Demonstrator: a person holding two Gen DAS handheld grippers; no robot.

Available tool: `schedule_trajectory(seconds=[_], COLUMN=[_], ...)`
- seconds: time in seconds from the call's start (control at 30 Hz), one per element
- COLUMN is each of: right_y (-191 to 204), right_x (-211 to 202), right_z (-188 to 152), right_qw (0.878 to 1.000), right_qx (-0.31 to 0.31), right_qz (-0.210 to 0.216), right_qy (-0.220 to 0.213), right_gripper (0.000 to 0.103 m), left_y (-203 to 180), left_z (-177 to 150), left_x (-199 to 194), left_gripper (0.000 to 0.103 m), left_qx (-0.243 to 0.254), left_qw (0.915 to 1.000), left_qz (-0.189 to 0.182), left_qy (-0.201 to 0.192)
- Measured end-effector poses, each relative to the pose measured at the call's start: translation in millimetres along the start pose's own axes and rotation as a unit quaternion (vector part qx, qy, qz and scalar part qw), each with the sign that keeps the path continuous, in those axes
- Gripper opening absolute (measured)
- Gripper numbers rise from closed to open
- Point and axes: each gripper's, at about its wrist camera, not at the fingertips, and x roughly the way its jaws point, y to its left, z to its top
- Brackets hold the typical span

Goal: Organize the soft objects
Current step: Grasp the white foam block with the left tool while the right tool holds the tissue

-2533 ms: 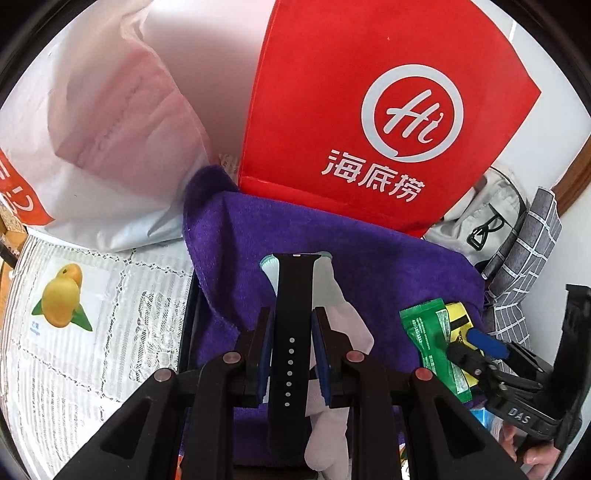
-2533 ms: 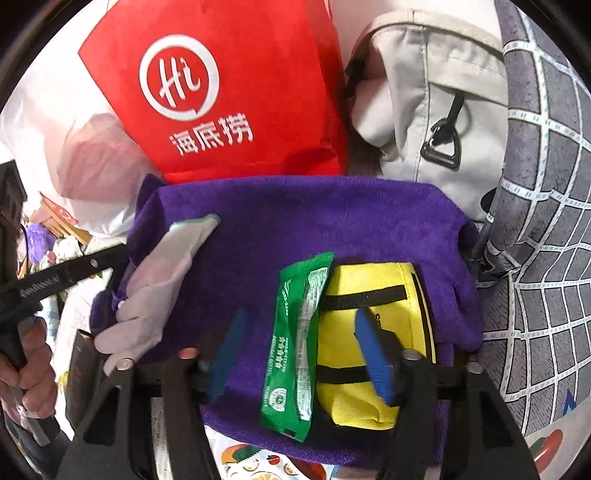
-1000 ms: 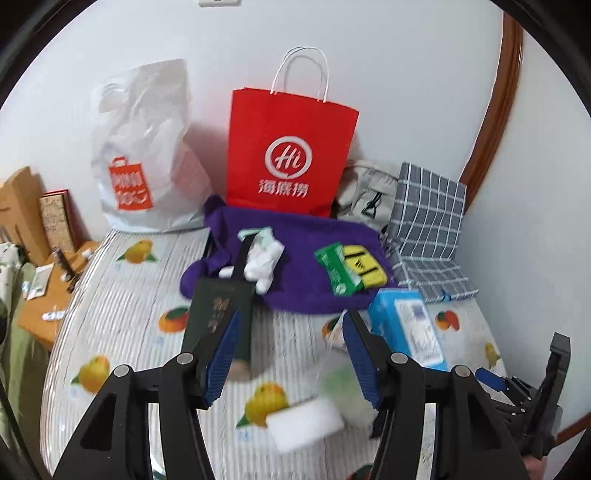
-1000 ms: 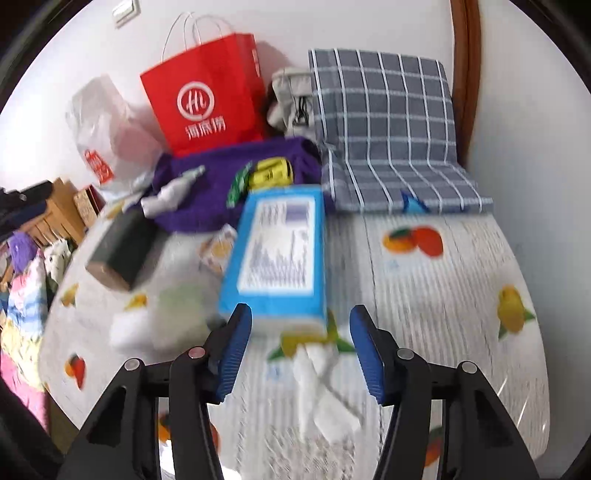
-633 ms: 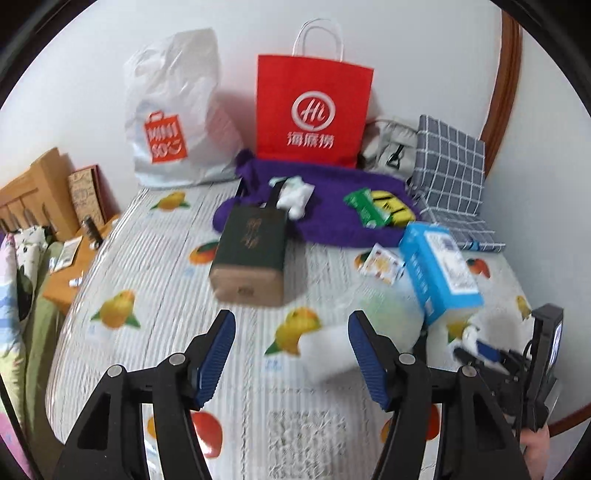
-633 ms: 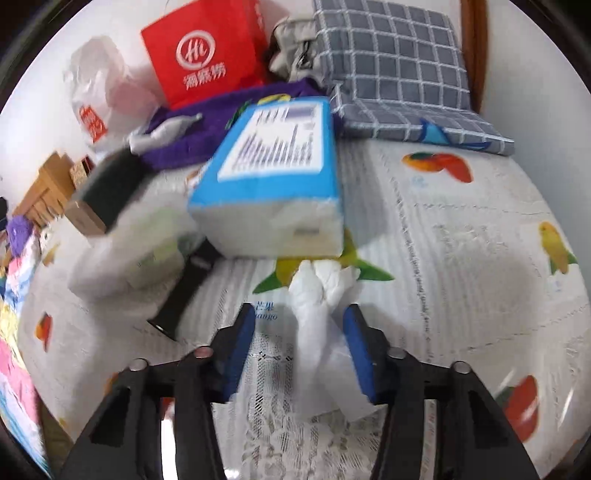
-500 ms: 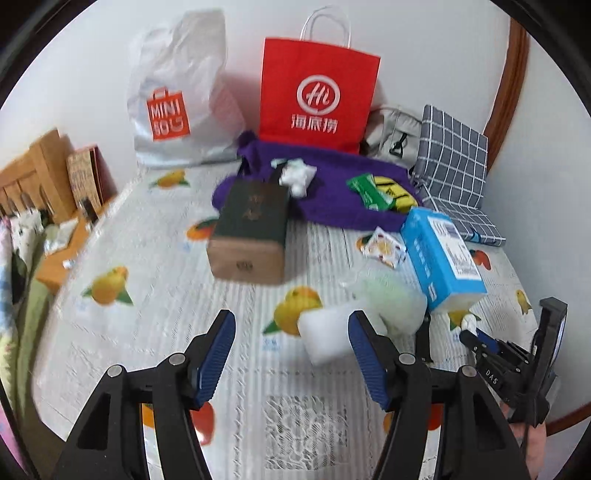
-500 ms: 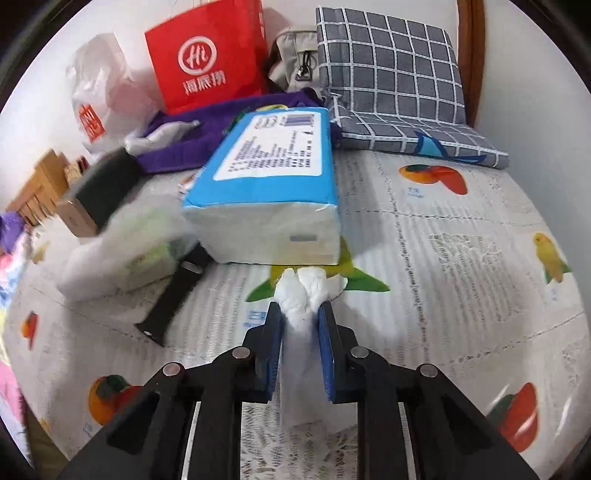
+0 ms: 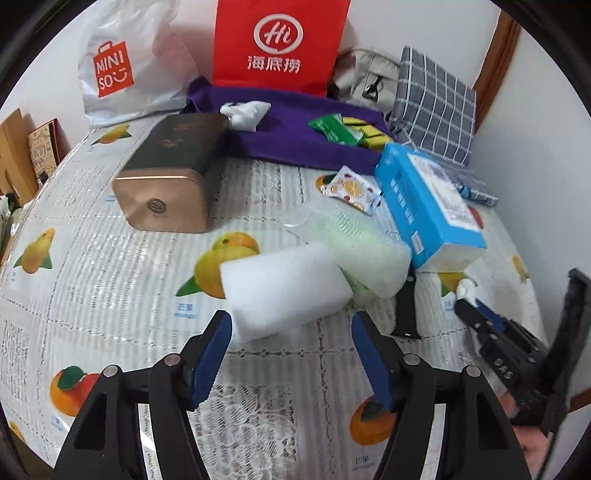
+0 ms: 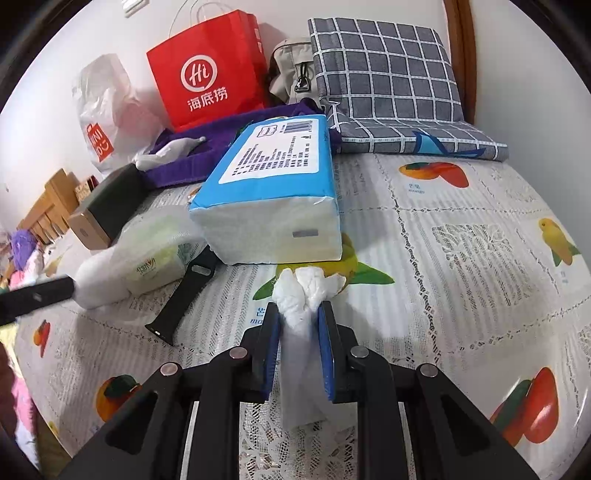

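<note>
My right gripper (image 10: 297,325) pinches the crumpled white glove (image 10: 303,291). My left gripper (image 9: 291,332), jaws just widening, hangs spread before the white foam block (image 9: 284,291), nothing between them.

A white wall (image 9: 399,22) is seen behind the bed (image 10: 461,236), bordered by a brown wooden frame (image 9: 496,55); wooden furniture (image 10: 48,206) is set alongside.

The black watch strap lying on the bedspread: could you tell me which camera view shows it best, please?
The right wrist view: the black watch strap lies in full length beside the blue tissue pack. In the left wrist view only a dark piece shows, its far end hidden behind the green wipes packet.
</note>
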Motion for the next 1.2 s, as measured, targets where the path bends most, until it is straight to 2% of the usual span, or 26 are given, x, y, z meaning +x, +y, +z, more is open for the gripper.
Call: schedule_trajectory(seconds=[0.3,0.47,0.63,0.77,0.87,1.0,1.1,1.2], right_y=[2.9,3.0,3.7,4.6,5.7,5.9,6.7,7.1], right_x=[0.6,1.9,2.2,2.7,3.2,2.9,2.9,3.3], right_z=[-0.5,0.1,0.7,1.2,1.3,1.0,1.1,1.3], right_qw=[1.000,1.000,1.000,1.000,1.000,1.000,1.000,1.000], right_qx=[-0.007,-0.009,-0.009,-0.013,-0.017,-0.018,-0.020,-0.023], right_qz=[-0.004,-0.004,-0.001,-0.003,-0.006,-0.008,-0.010,-0.011], right_qy=[-0.003,-0.002,-0.002,-0.003,-0.002,-0.002,-0.002,-0.003], right_gripper=[0.020,0.020,0.021,0.022,0.022,0.022,0.022,0.022], left_y=[-7.3,-17.8,-18.4,-14.1,-12.4,-4.5,8.9,20.1], left_z=[8.6,13.5,18.8,22.1,19.6,16.1,13.6,10.3], left_x=[15.0,27.9,40.1,52.7,55.0,50.6,43.9,35.9], left_gripper=[0.071,0.076,0.076,0.076,0.076,0.040,0.026,0.026], left_qx=[-0.014,0.005,0.006,-0.006,0.007,0.016,0.005,-0.005], left_qw=[0.9998,0.9991,0.9978,0.9980,0.9982,0.9976,0.9990,0.9992], left_qz=[0.011,0.042,0.065,0.064,0.057,0.061,0.037,0.028], left_qy=[-0.004,-0.010,-0.010,-0.001,-0.016,-0.028,-0.024,-0.026])
